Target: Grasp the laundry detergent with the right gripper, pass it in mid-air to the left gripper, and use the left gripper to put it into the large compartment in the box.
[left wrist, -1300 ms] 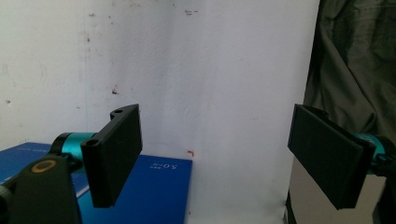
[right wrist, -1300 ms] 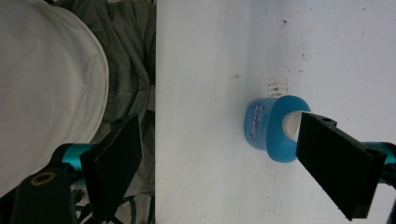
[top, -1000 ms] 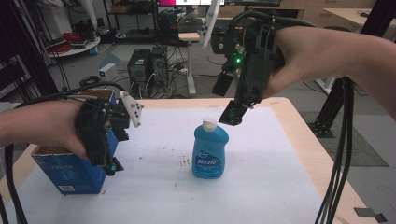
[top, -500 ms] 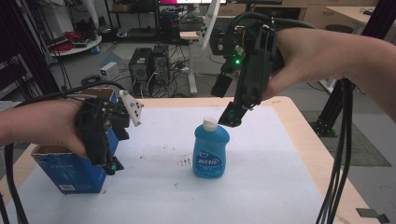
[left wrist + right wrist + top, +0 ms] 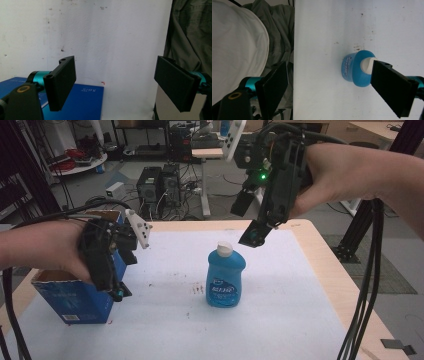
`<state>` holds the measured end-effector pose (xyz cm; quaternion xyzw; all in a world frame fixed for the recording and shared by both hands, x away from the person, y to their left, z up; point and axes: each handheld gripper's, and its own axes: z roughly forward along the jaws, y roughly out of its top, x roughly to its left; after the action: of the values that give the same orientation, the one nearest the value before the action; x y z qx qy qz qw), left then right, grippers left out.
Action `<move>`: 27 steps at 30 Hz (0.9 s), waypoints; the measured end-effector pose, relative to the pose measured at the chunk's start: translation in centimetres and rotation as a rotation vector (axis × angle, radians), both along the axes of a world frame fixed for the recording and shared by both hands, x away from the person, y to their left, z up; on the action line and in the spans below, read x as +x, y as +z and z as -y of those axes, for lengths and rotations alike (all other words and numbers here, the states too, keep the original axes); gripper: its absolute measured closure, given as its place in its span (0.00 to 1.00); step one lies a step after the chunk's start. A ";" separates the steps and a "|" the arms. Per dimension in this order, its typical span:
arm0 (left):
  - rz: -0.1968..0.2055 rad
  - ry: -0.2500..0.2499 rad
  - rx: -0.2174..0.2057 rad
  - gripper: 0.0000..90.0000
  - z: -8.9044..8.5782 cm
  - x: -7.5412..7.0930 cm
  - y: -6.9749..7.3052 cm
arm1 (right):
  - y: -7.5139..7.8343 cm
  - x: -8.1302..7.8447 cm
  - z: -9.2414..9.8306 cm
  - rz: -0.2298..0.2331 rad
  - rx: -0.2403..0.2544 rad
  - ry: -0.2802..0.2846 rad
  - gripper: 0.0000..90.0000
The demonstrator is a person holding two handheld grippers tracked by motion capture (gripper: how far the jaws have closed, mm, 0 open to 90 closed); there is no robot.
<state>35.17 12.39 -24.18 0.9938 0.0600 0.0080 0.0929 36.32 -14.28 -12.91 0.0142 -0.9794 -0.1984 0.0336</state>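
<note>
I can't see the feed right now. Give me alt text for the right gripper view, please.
The right hand-held gripper looks straight down on a blue soap bottle with a white cap, standing upright on the white table cover. Its jaws are wide open and empty, and the right-side jaw overlaps the cap's edge in the picture.

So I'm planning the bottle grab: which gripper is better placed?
Right gripper: it hovers open just above the blue bottle, while the left gripper sits by the blue box.

High view looks forward-down; right gripper view overhead; both share bottle [image 5: 225,276].
</note>
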 end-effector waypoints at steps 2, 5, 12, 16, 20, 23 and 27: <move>0.001 0.003 0.001 0.20 0.0 0.0 0.0 | -0.1 0.2 0.4 0.002 0.012 0.000 0.16; 0.001 0.003 0.002 0.20 0.0 0.0 0.1 | -0.3 0.5 1.0 0.001 0.029 0.005 0.16; 0.006 0.007 0.002 0.20 -0.1 0.1 0.2 | -1.1 1.7 2.5 -0.001 0.083 -0.012 0.16; 0.004 0.011 -0.005 0.20 -0.1 0.1 0.2 | -1.9 2.5 3.7 -0.010 0.106 -0.040 0.16; 0.008 0.006 -0.001 0.20 -0.2 0.2 0.2 | -2.7 3.4 4.7 -0.018 0.133 -0.063 0.16; 0.004 0.013 0.000 0.20 -0.2 0.2 0.2 | -3.3 3.9 5.3 -0.027 0.153 -0.082 0.16; 0.006 0.014 0.002 0.20 -0.3 0.2 0.3 | -4.4 4.5 5.9 -0.026 0.177 -0.089 0.16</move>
<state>35.33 12.69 -23.93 0.9935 0.0664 0.0116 0.0921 40.82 -20.22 -17.30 -0.0292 -0.9571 -0.2858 0.0361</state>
